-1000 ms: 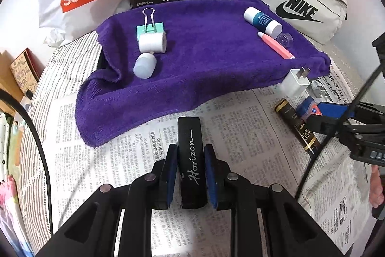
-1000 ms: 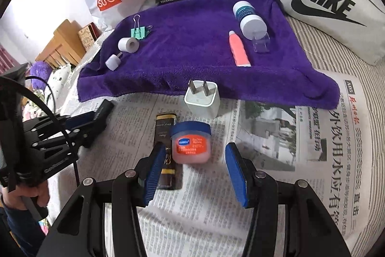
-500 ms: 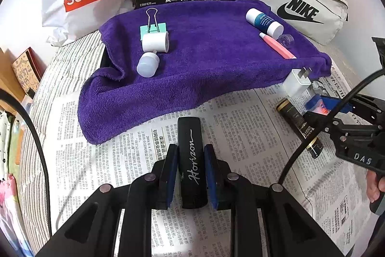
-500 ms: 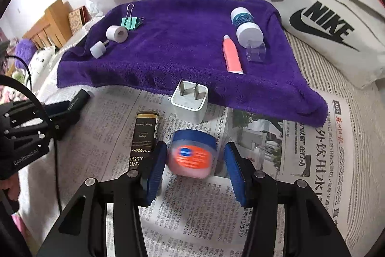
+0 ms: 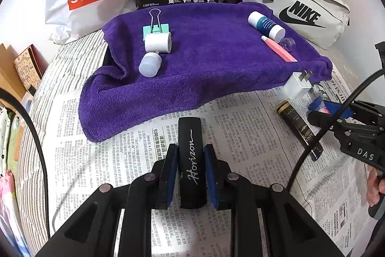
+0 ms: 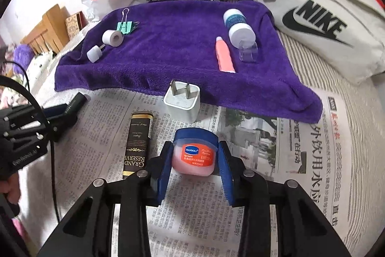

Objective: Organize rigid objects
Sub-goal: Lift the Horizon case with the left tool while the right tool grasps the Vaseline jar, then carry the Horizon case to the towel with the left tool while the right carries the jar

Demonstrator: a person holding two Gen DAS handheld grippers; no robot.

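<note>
Your left tool is clamped tight on the black "Horizon" case, just in front of the purple towel, over the newspaper. Your right tool has just been closing, and its blue pads now press both sides of the small pink lip-balm jar with the blue lid. That jar sits in front of the towel too, between the black-and-gold tube and the white plug adapter.

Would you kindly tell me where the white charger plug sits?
In the right wrist view, the white charger plug stands on the newspaper at centre, against the purple towel's near edge, beyond the lip balm jar.
</note>
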